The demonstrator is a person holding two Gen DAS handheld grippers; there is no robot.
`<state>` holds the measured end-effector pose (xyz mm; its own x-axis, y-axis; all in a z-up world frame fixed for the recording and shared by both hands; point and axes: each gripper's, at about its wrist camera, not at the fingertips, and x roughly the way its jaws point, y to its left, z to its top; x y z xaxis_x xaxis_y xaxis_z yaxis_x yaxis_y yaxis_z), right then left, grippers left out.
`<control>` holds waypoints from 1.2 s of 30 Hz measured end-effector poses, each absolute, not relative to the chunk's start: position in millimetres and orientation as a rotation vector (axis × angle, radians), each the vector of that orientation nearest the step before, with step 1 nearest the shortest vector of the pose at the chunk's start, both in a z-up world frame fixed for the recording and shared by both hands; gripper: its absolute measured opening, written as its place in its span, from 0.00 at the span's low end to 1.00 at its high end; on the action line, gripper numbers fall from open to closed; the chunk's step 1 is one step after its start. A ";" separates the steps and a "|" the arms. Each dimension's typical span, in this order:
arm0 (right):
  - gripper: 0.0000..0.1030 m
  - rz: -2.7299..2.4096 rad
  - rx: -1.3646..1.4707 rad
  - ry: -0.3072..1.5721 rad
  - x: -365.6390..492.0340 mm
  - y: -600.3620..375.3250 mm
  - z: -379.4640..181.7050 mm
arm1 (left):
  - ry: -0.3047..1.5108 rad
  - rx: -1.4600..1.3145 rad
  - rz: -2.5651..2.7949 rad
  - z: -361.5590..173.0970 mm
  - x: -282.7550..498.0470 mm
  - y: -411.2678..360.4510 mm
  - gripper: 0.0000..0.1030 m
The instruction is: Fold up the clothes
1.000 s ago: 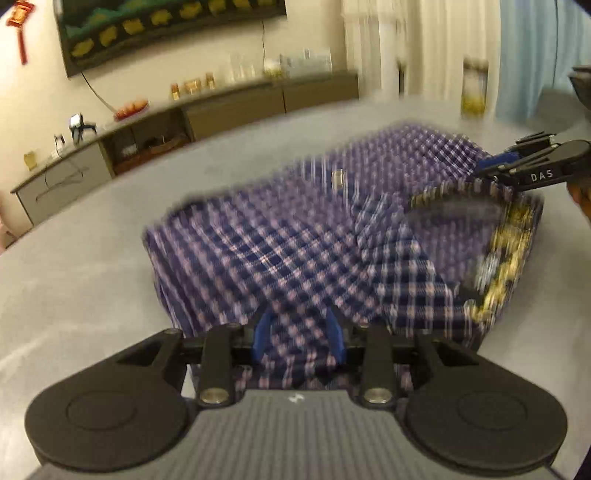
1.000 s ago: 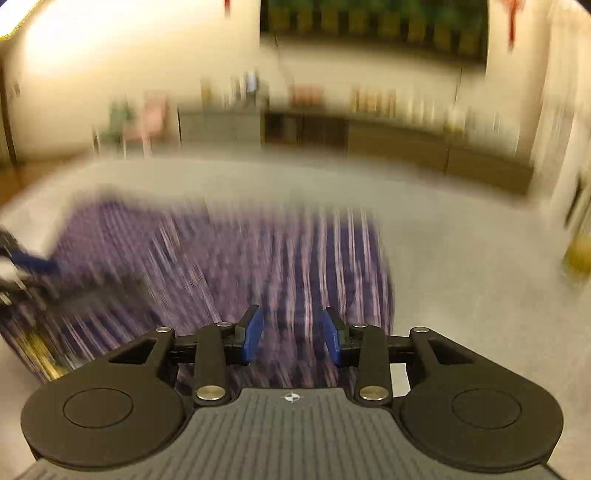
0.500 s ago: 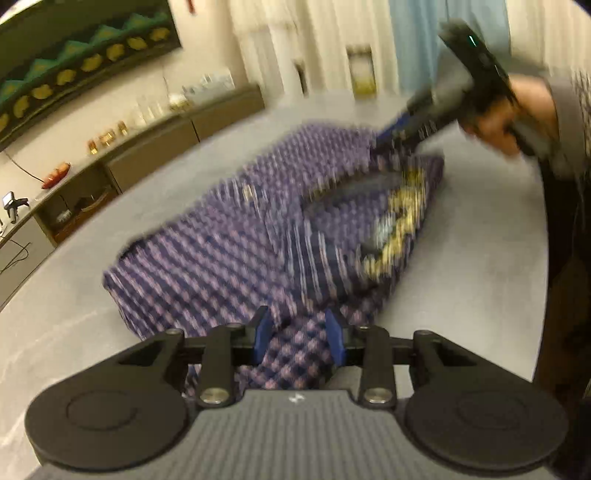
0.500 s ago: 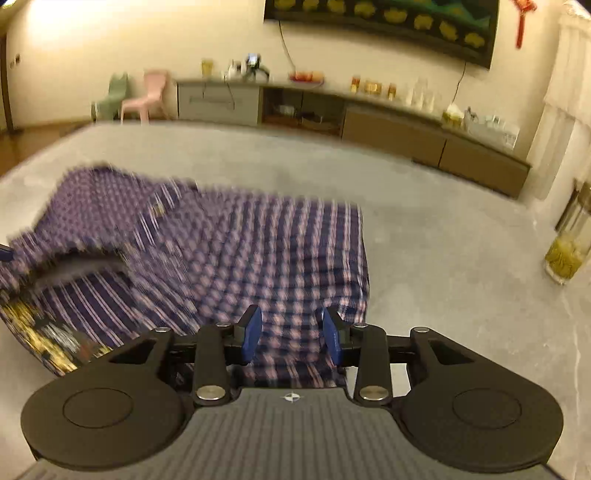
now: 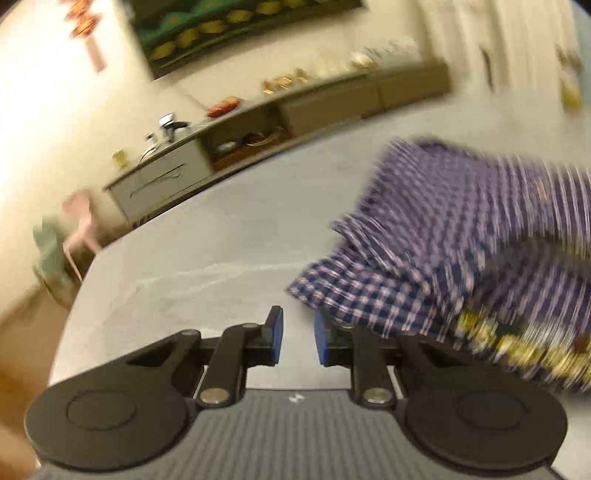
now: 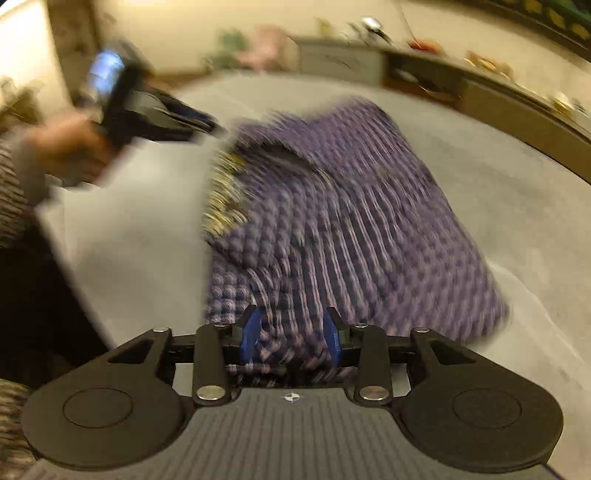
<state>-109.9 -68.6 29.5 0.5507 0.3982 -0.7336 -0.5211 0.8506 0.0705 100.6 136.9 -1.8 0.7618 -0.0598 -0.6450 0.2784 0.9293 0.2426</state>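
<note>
My left gripper (image 5: 298,339) — fingers apart, empty, over bare grey table (image 5: 207,240), the plaid shirt (image 5: 461,236) just right of it. My right gripper (image 6: 293,334) — fingers apart, the shirt's near edge lying between them.

Shirt (image 5: 461,236) on table (image 5: 207,258), sideboard (image 5: 280,122) behind, left gripper (image 5: 298,338) beside its corner.

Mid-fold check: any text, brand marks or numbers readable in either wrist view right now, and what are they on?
No readable words or numbers in either view.
Left gripper body: a small pale mark, too small to read.
Right gripper body: a small compass-like emblem, no letters.
Plaid shirt: a yellow printed patch inside the collar, blurred, unreadable.
Wall hanging: yellow shapes, no legible text.
</note>
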 end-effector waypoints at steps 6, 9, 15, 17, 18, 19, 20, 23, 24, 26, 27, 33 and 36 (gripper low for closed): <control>0.42 0.381 -0.137 0.730 -59.0 -92.9 33.7 | 0.739 0.128 -0.479 -0.3 86.7 123.0 0.22; 0.42 0.288 -0.212 0.788 -32.2 -101.1 1.0 | 0.770 0.207 -0.494 -15.3 85.8 102.3 0.40; 0.42 0.261 -0.192 0.860 -60.7 -94.5 -20.3 | 0.790 0.271 -0.334 -31.2 120.4 108.9 0.38; 0.44 0.339 -0.185 0.894 -87.4 -70.7 -18.3 | 0.751 0.297 -0.218 -28.3 134.5 112.9 0.33; 0.44 0.451 -0.173 0.912 -102.8 -57.7 -16.0 | 0.730 0.300 -0.167 -25.6 138.7 115.9 0.32; 0.44 0.552 -0.166 0.923 -116.9 -45.6 -13.1 | 0.720 0.304 -0.170 -21.7 133.8 116.0 0.32; 0.44 0.600 -0.182 0.904 -124.3 -37.6 -7.1 | 0.715 0.310 -0.204 -17.2 123.8 114.6 0.33; 0.47 0.631 -0.217 0.799 -123.4 -32.1 15.6 | 0.700 0.328 -0.306 -3.6 93.8 110.4 0.41; 0.47 0.625 -0.197 0.773 -114.3 -37.8 21.6 | 0.695 0.334 -0.340 0.9 83.8 109.0 0.41; 0.47 0.608 -0.173 0.726 -90.7 -50.5 29.8 | 0.684 0.345 -0.408 10.0 63.8 106.3 0.39; 0.47 0.598 -0.187 0.706 -80.2 -50.1 31.5 | 0.679 0.351 -0.442 14.5 53.8 104.9 0.39; 0.47 0.550 -0.330 0.646 31.8 -19.9 2.7 | 0.659 0.461 -0.673 20.1 -13.5 88.4 0.39; 0.46 0.525 -0.440 0.681 71.4 -17.3 -28.2 | 0.754 0.570 -0.649 -14.2 -18.1 89.1 0.31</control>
<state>71.4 -17.3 -28.2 0.6584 0.3087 -0.6864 -0.5855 0.7832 -0.2093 -18.1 89.1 -14.2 0.5569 -0.3237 -0.7649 0.7083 0.6661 0.2338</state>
